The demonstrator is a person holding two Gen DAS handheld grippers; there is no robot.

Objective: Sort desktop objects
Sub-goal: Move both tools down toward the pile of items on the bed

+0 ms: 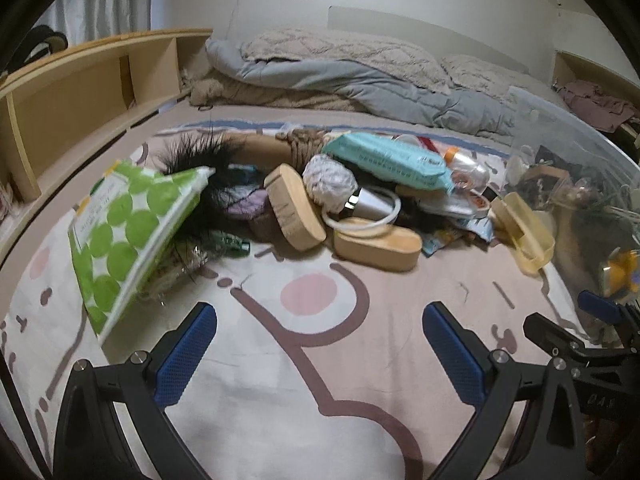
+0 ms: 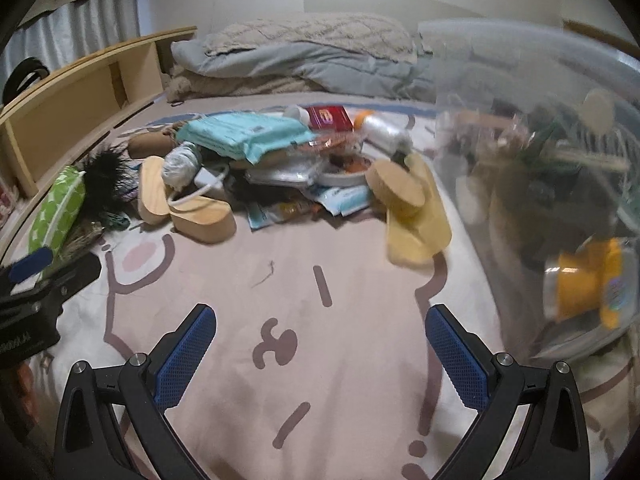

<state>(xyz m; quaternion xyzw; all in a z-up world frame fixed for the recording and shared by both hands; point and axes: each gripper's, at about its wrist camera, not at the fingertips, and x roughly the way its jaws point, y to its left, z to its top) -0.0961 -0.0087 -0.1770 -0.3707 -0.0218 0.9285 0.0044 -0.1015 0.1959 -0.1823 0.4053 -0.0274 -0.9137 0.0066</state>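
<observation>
2 grippers, left gripper [image 1: 320, 344] and right gripper [image 2: 320, 348], both spread wide, holding nothing. Still between picks, probably. Pile of clutter [image 1: 360, 200] sitting at 12 o'clock on the bedsheet [image 1: 320, 380], clear bin [image 2: 560, 180] at 2. Next up: reach forward, grab 1 item.

green-dotted pouch [image 1: 132, 232], teal wipes pack [image 1: 390, 158]

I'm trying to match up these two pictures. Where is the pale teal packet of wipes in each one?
Left wrist view: teal wipes packet lies right of centre, atop the pile, above the wooden blocks.
Right wrist view: the packet lies left of centre, atop the pile.
Shared landmark: the green-dotted pouch, left of the pile in both.
</observation>
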